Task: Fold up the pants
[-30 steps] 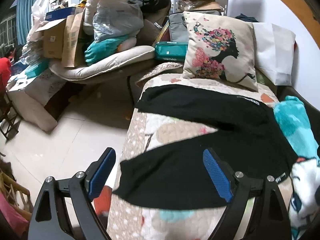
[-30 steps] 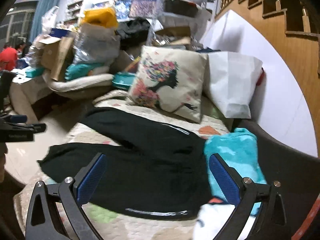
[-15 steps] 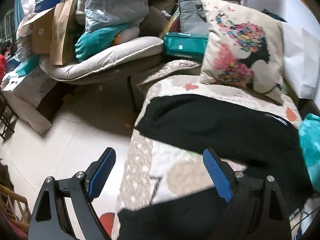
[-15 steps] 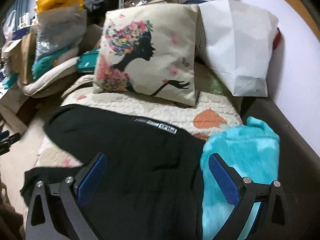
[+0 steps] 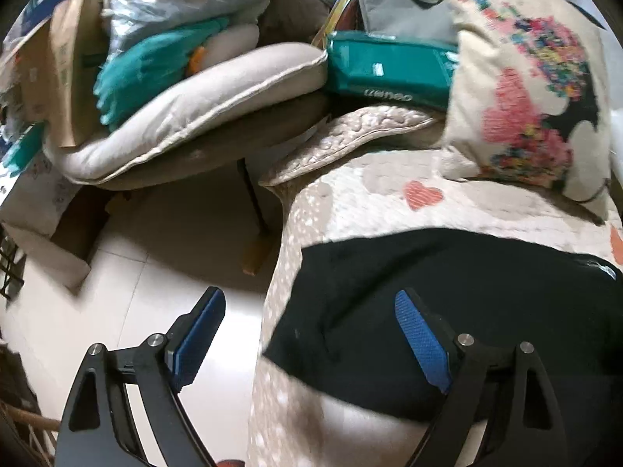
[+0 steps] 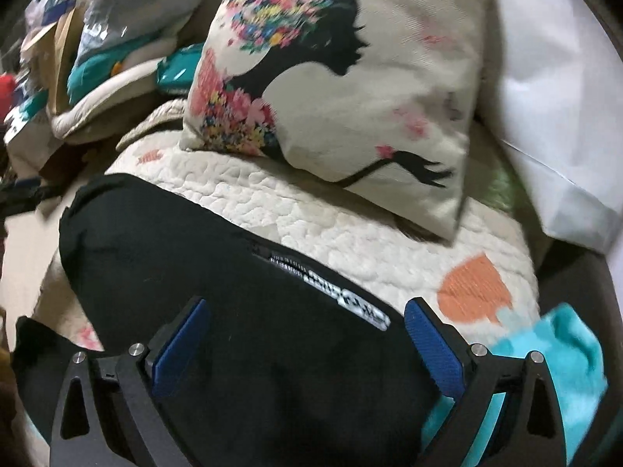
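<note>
The teal package (image 5: 385, 68) carries a white brand word, too blurred to read. White lettering on the black pants' (image 6: 241, 284) label strip (image 6: 350, 301) is illegible as well.

Left wrist view: rides behind the left gripper (image 5: 309, 334), looks forward and down along its spread fingers, close over the outer end of the black pants (image 5: 447, 303) at the edge of the quilted cover (image 5: 373, 186), with floor (image 5: 128, 292) to the left. Right wrist view: sits behind the right gripper (image 6: 305, 344), aims forward and down, close above the pants (image 6: 241, 299) near the printed label (image 6: 342, 292). Shared by both: pants, cover, printed cushion (image 5: 533, 89) (image 6: 342, 78), teal box (image 5: 385, 70) (image 6: 177, 70).
</note>
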The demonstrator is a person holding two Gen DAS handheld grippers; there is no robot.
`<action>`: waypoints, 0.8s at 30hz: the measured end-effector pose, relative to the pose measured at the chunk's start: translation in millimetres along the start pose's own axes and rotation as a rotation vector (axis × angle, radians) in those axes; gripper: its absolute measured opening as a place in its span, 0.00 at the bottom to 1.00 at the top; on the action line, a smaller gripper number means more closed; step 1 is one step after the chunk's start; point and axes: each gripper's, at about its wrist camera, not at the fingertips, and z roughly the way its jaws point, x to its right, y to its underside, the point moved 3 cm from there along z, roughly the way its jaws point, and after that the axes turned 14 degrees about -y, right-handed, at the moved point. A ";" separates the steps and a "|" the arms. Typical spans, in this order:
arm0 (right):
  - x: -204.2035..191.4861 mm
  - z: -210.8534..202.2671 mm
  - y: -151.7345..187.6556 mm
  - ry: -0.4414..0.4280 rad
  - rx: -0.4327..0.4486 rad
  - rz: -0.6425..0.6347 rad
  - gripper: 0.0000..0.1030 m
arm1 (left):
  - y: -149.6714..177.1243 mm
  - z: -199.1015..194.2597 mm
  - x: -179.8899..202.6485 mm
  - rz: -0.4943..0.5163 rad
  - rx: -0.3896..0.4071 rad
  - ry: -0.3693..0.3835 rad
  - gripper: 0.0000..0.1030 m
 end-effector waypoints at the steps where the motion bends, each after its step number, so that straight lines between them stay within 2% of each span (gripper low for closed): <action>1: 2.2 6.0 -3.0 -0.008 -0.006 -0.005 0.98 | -5.9 11.1 1.1 0.003 -0.010 0.010 0.86; 6: 18.2 36.1 -16.8 -0.052 -0.038 -0.007 0.98 | -20.6 41.5 7.3 0.003 -0.031 0.072 0.86; 10: 26.6 57.4 -23.6 -0.094 -0.069 -0.002 0.94 | -28.3 64.0 15.0 -0.008 -0.062 0.126 0.86; 15: 26.1 85.0 -25.6 -0.158 -0.126 -0.001 0.92 | -26.7 86.3 32.7 0.057 -0.092 0.125 0.86; 16: 24.3 90.5 -24.0 -0.171 -0.144 0.000 0.90 | -27.4 86.6 34.1 0.057 -0.083 0.125 0.86; 17: 21.2 94.9 -21.9 -0.181 -0.157 -0.003 0.83 | -26.3 85.4 33.9 0.059 -0.082 0.127 0.86; 18: 18.2 96.5 -20.9 -0.185 -0.160 -0.008 0.79 | -26.6 84.3 34.9 0.072 -0.091 0.150 0.69; 19: 14.6 96.2 -20.4 -0.189 -0.154 -0.015 0.72 | -26.7 82.7 35.4 0.073 -0.103 0.196 0.58; 20: 12.3 95.3 -20.3 -0.197 -0.151 -0.018 0.60 | -26.9 80.7 35.7 0.063 -0.124 0.252 0.32; 21: 10.1 94.3 -20.4 -0.213 -0.151 -0.015 0.53 | -27.5 77.5 35.5 0.062 -0.129 0.256 0.16; 24: 10.0 90.7 -20.7 -0.200 -0.154 0.000 0.38 | -26.8 63.5 40.9 0.120 -0.088 0.217 0.14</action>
